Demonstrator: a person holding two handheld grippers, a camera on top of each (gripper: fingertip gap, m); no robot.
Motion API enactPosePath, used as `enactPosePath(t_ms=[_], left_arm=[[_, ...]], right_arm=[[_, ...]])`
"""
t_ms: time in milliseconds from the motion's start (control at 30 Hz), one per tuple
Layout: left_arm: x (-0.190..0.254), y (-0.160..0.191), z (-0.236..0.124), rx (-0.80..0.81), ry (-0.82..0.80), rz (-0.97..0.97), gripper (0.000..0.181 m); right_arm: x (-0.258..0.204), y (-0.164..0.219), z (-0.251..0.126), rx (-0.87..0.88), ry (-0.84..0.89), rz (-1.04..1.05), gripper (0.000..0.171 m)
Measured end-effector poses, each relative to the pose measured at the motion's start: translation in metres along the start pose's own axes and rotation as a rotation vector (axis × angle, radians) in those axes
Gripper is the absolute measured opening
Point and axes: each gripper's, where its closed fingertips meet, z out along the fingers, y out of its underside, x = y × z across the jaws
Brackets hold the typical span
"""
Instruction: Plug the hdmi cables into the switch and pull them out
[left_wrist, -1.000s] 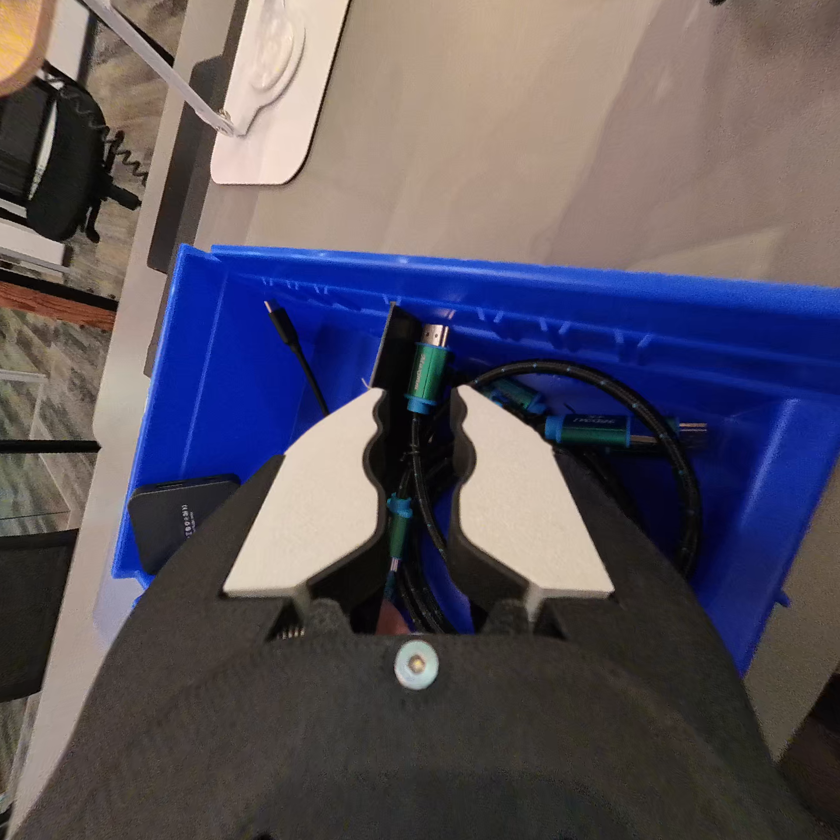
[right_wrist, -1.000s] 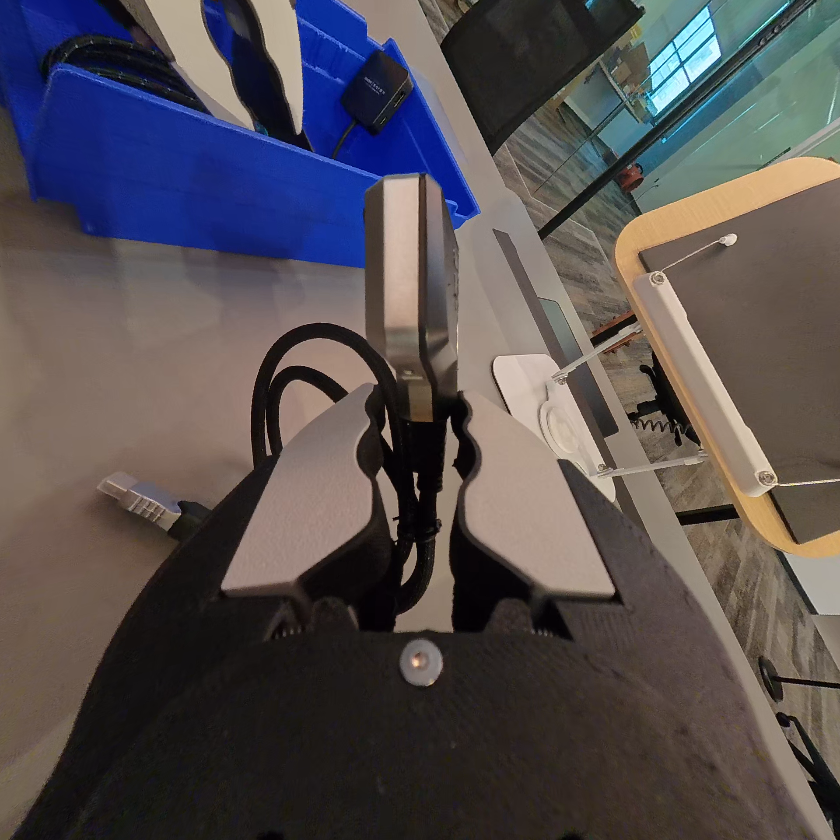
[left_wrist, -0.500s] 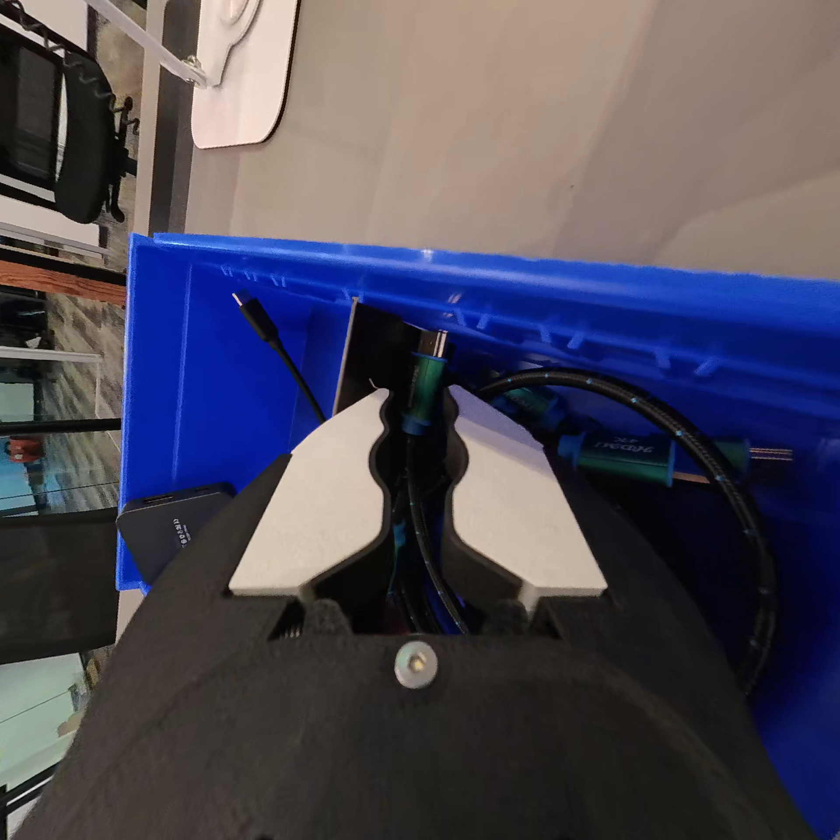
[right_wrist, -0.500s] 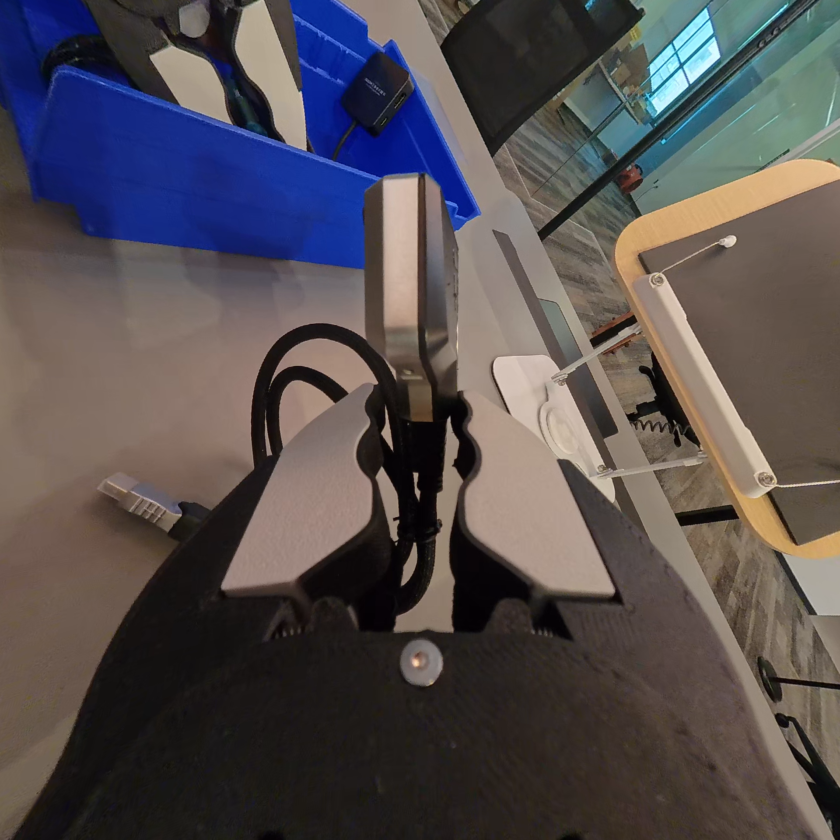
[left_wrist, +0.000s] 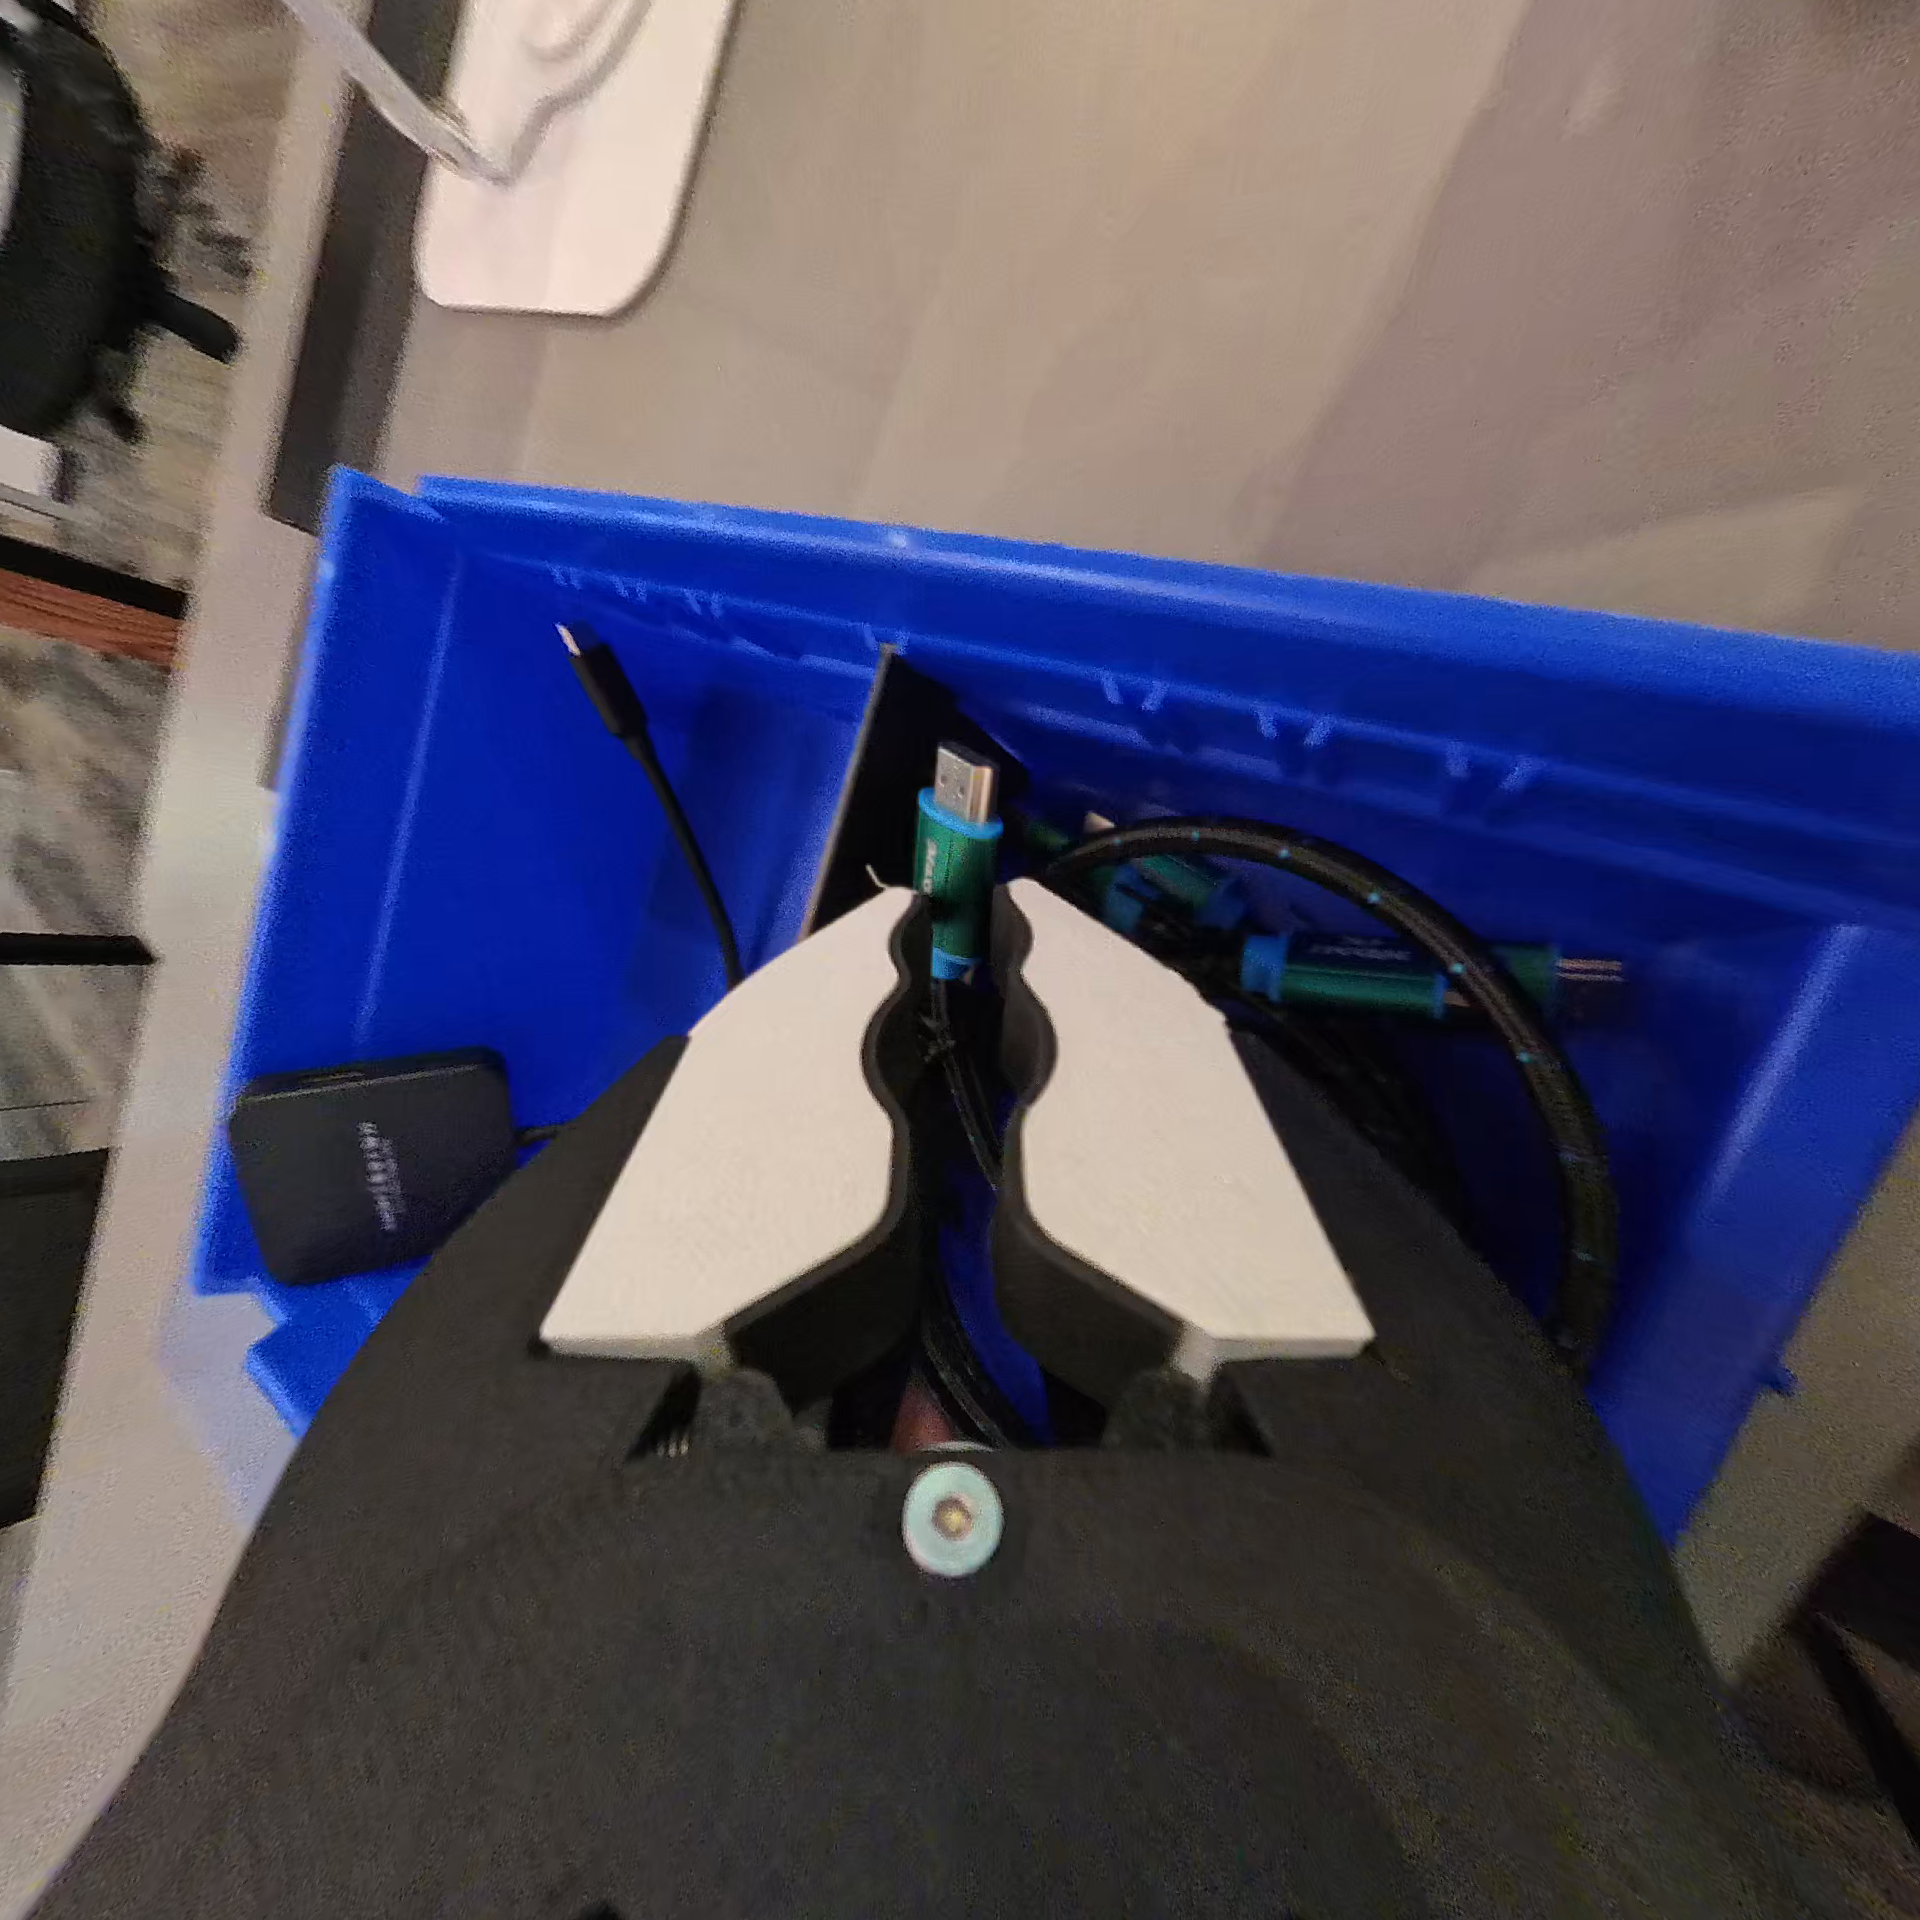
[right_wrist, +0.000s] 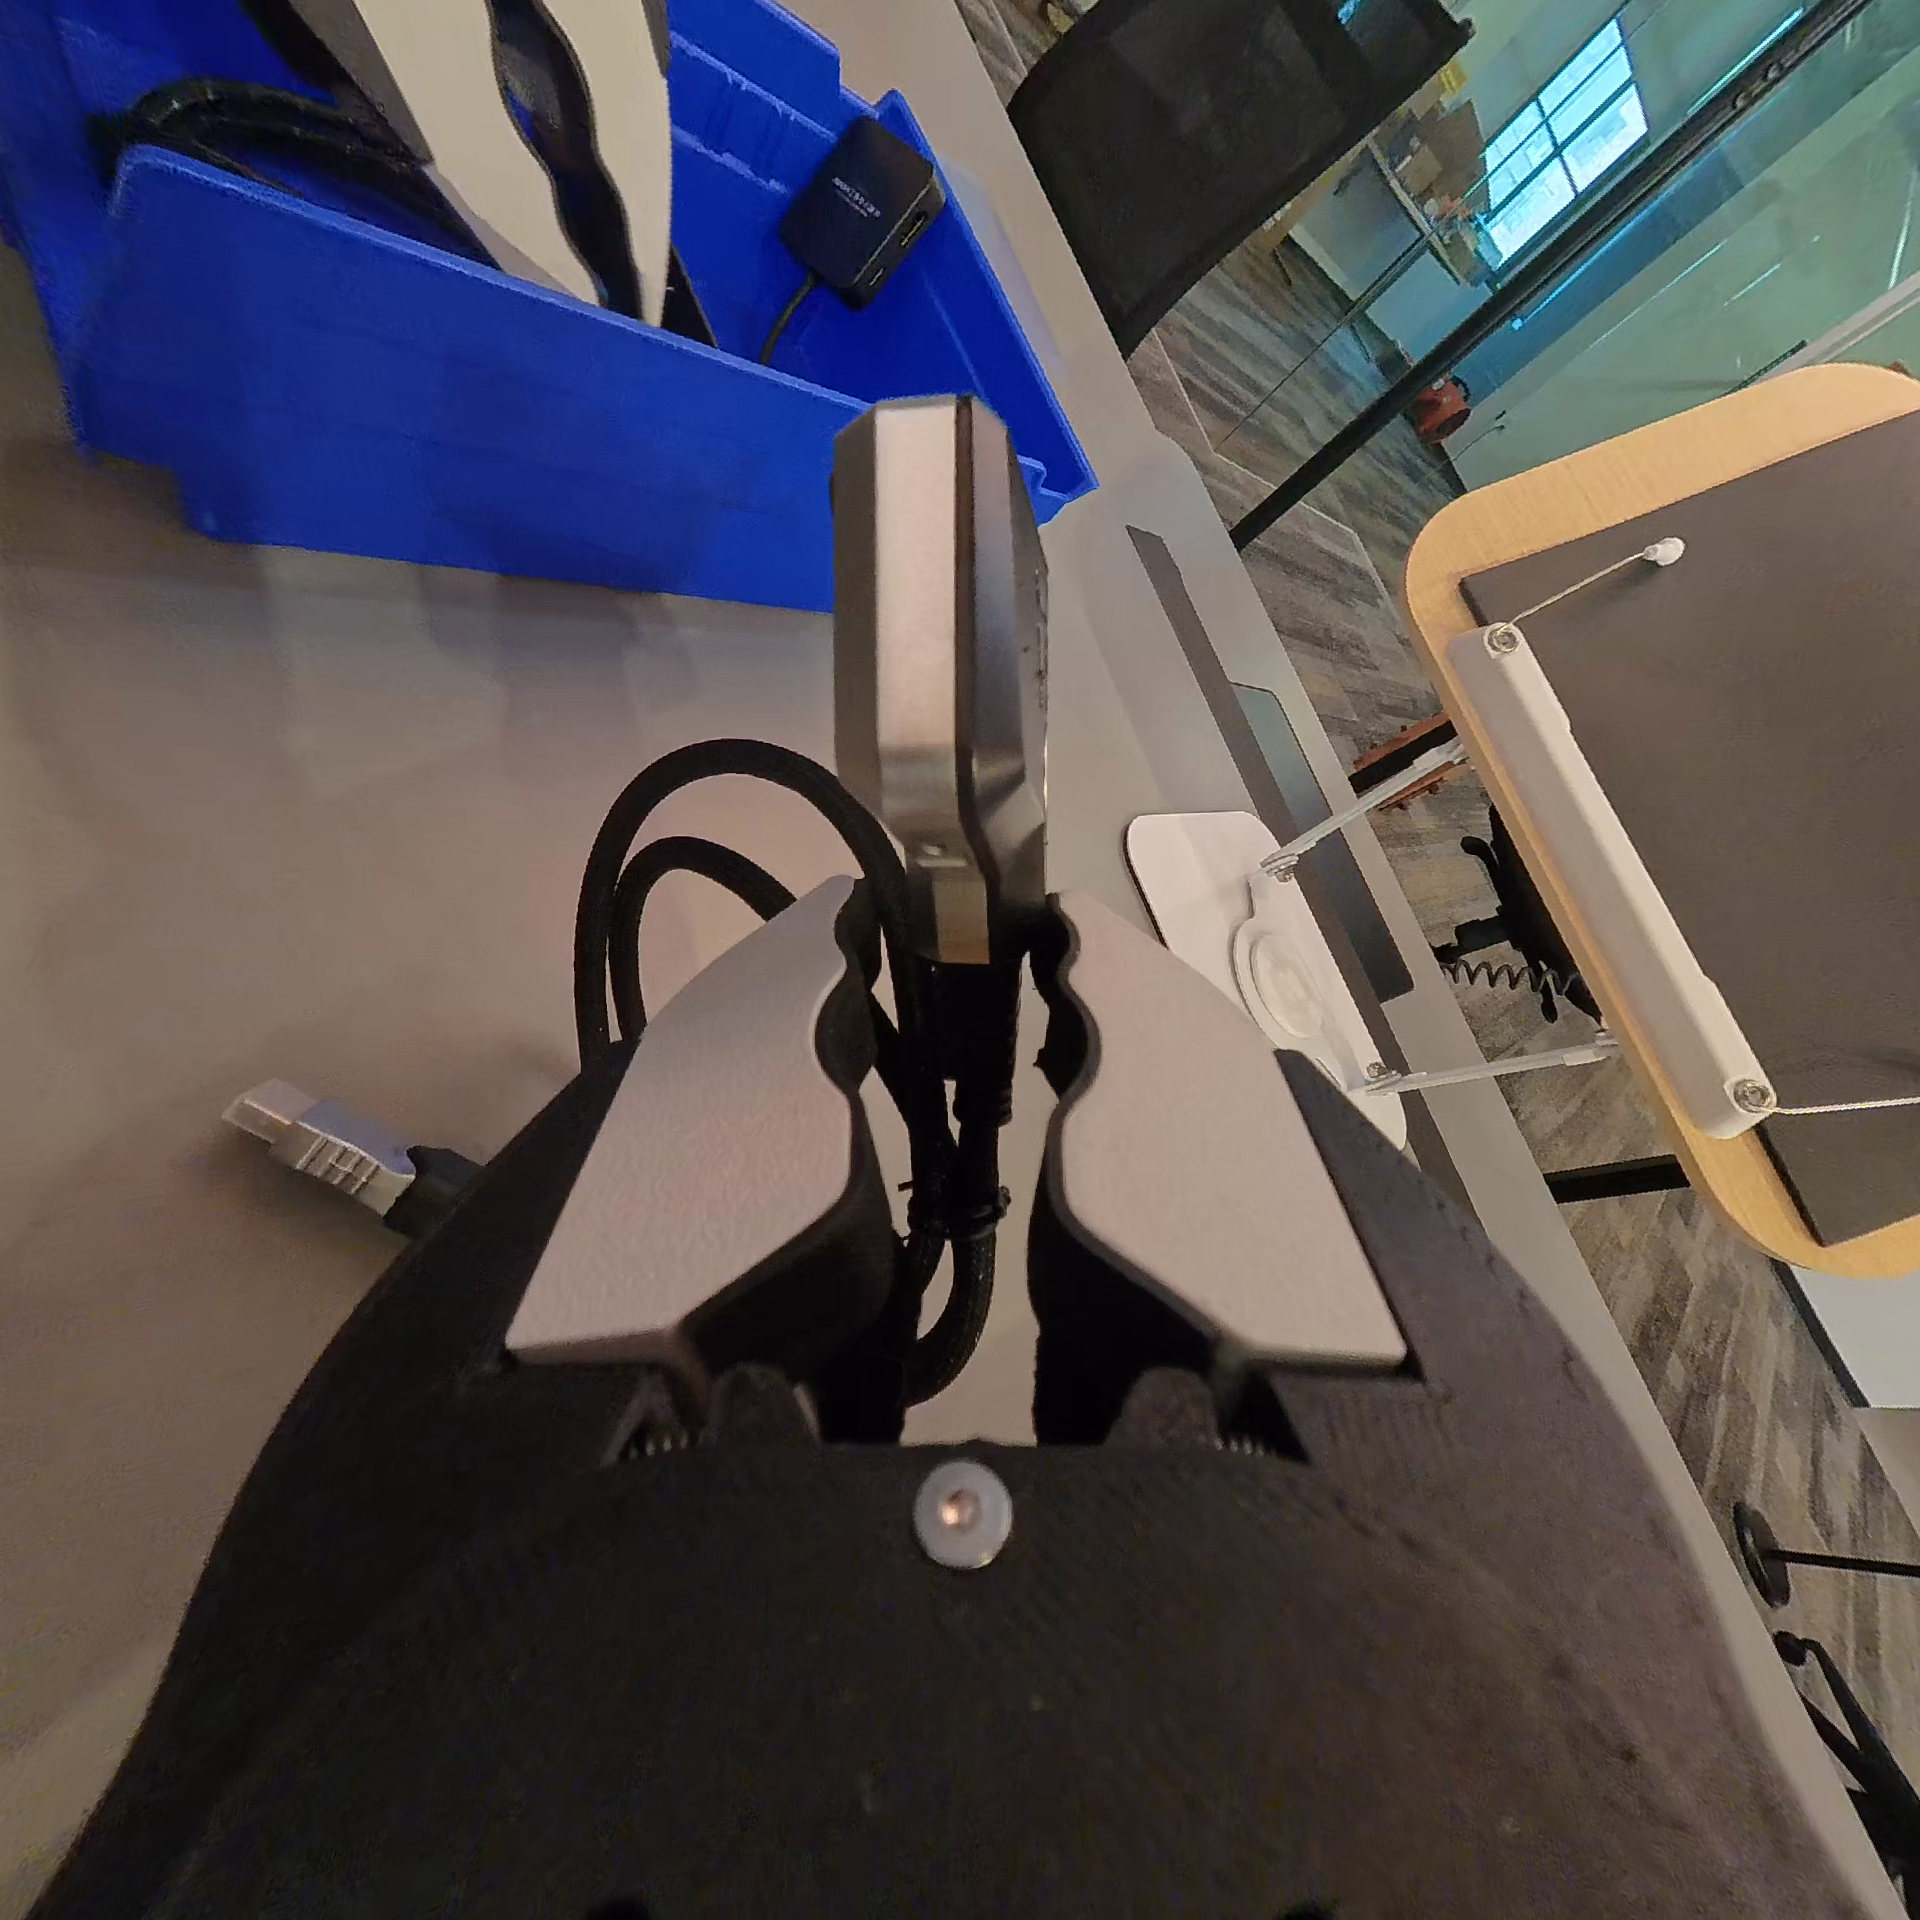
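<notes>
My left gripper (left_wrist: 956, 920) is shut on a green HDMI plug (left_wrist: 958, 844) with blue collars and holds it over the blue bin (left_wrist: 1247, 644), metal tip pointing away. Its black braided cable (left_wrist: 1517, 1039) loops in the bin next to another green plug (left_wrist: 1340, 971). My right gripper (right_wrist: 951, 914) is shut on the cable end of a grey metal switch (right_wrist: 925, 644) and holds it upright above the grey table (right_wrist: 312, 779). The switch's black braided cable (right_wrist: 644, 831) loops to the left. The left gripper (right_wrist: 582, 156) also shows in the right wrist view, inside the bin (right_wrist: 416, 436).
A small black adapter box (left_wrist: 374, 1158) with a thin cable and plug (left_wrist: 597, 675) lies in the bin's left end. A grey connector (right_wrist: 312, 1138) lies on the table by my right gripper. A white pad (left_wrist: 566, 156) sits near the table edge. Left tips to right tips: about 20 cm. My left tips are about 25 cm from the grey connector (right_wrist: 312, 1138), my right tips only 12 cm.
My left gripper has lifted the green plug up and back from the bin floor. The view has swung so more table shows. The right gripper and switch have not moved.
</notes>
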Motion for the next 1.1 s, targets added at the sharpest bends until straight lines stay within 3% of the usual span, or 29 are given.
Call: enactPosePath(t_ms=[267,433,800,1100], left_arm=[[0.040,0.011,-0.002,-0.057,0.262,-0.040,0.010],[0.036,0.019,0.009,-0.088,0.189,0.014,0.019],[0.035,0.024,0.016,-0.113,0.174,0.015,0.016],[0.014,0.017,-0.009,-0.069,0.114,-0.008,0.013]], right_arm=[[-0.001,0.000,0.000,0.000,-0.003,-0.001,0.028],[0.000,0.000,0.000,0.000,-0.002,0.001,0.028],[-0.001,-0.001,0.000,-0.002,-0.002,-0.004,0.028],[-0.001,0.000,0.000,-0.005,0.000,-0.013,0.028]])
